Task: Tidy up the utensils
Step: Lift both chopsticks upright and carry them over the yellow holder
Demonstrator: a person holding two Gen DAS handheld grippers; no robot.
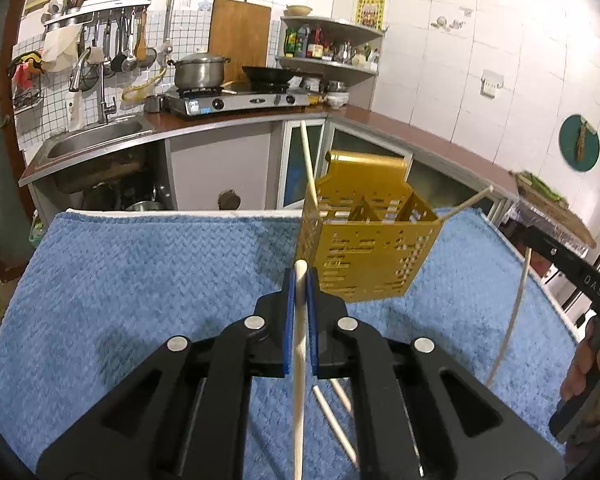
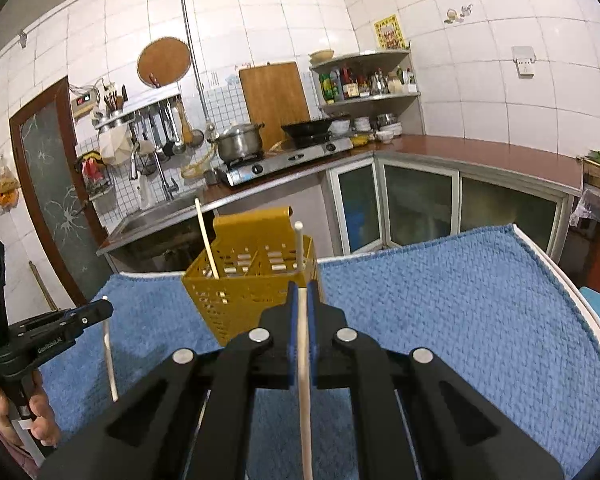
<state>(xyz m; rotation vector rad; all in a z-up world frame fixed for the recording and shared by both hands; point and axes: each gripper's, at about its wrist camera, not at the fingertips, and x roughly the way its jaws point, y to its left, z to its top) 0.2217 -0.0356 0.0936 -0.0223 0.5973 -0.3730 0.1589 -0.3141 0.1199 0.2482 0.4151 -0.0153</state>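
A yellow perforated utensil holder (image 1: 370,240) stands on the blue towel (image 1: 140,272); it also shows in the right wrist view (image 2: 252,280). One pale chopstick (image 1: 309,160) leans in its left compartment, also seen in the right wrist view (image 2: 206,238). My left gripper (image 1: 300,276) is shut on a chopstick (image 1: 299,360), held in front of the holder. My right gripper (image 2: 302,292) is shut on another chopstick (image 2: 302,360), its tip just in front of the holder's right corner. Two more chopsticks (image 1: 334,420) lie on the towel under the left gripper.
The towel covers a table with white edges (image 2: 572,280). Behind are a kitchen counter (image 1: 420,132), a sink (image 1: 96,140) and a stove with pot (image 1: 200,72). The right gripper's body (image 1: 580,280) shows at the right of the left wrist view.
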